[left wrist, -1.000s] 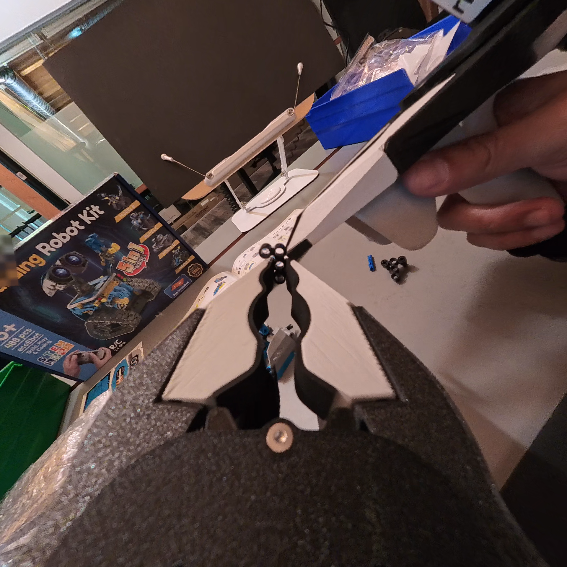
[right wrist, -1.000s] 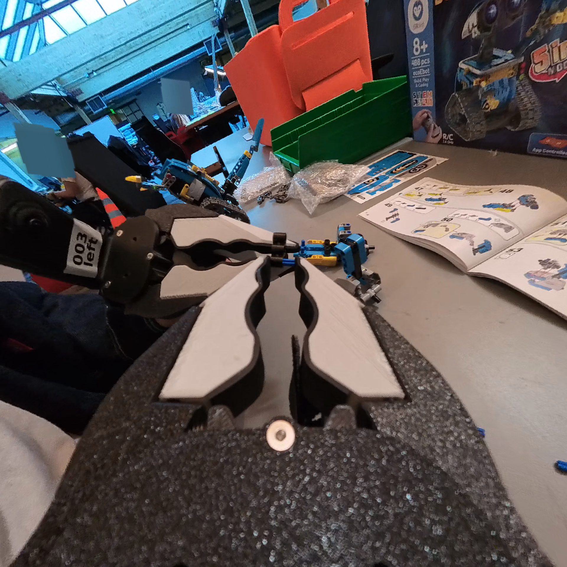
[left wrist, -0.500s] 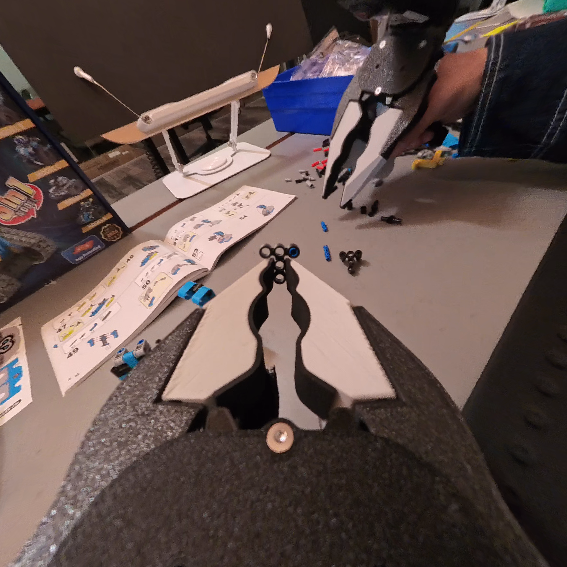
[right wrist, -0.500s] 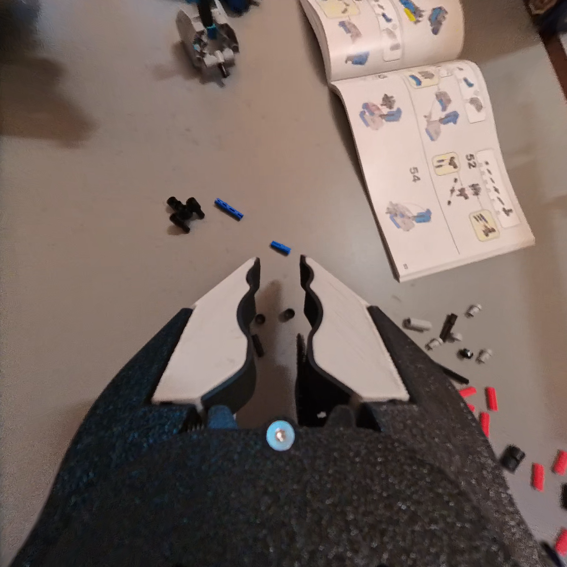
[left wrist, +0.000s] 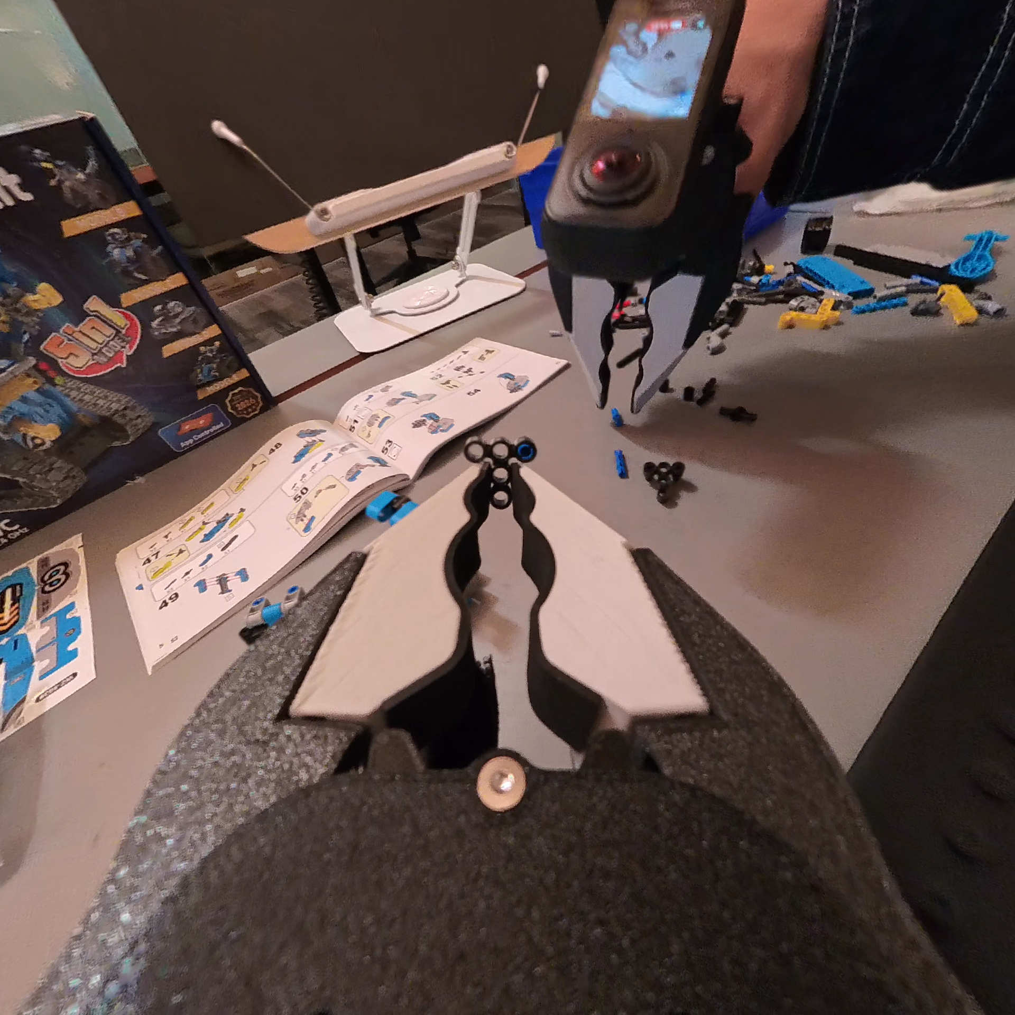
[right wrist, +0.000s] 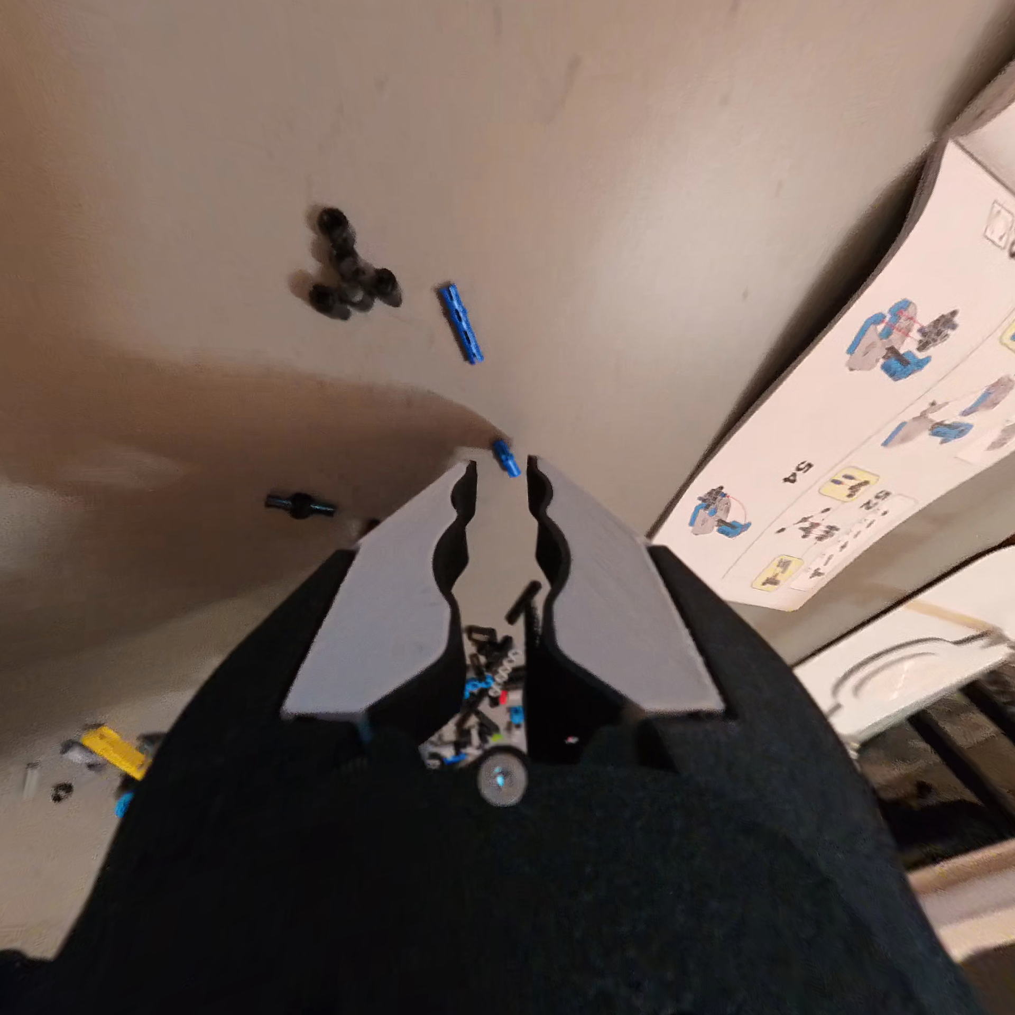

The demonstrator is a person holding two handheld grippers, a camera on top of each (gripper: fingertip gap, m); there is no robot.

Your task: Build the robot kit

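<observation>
My left gripper [left wrist: 500, 483] is shut on a black T-shaped beam [left wrist: 500, 464] with a blue pin in its right hole, held above the grey table. My right gripper [right wrist: 501, 467] is open, tips down at the table, with a short blue pin [right wrist: 505, 457] lying between its fingertips. It shows in the left wrist view [left wrist: 619, 407] with that pin [left wrist: 616, 417] at its tips. A longer blue axle [right wrist: 461, 323] and a second black T-shaped beam [right wrist: 351, 266] lie just beyond. A black pin [right wrist: 299, 504] lies left of the right gripper.
An open instruction booklet [left wrist: 307, 489] lies left of the grippers, also in the right wrist view [right wrist: 857, 395]. A kit box [left wrist: 104, 340] and a sticker sheet [left wrist: 38, 626] are at the left. A white stand [left wrist: 417, 219] is behind. Loose parts [left wrist: 857, 296] lie at the right. Spacing between my two grippers at the tips: around 20 cm. The longer blue axle [right wrist: 461, 323] is about 5 cm from my right fingertips. It turns up in the left wrist view [left wrist: 619, 463] as well.
The right gripper swung away from the left gripper and dropped to the table, closing in on the short blue pin. The left gripper kept hold of the black beam and turned toward the table.
</observation>
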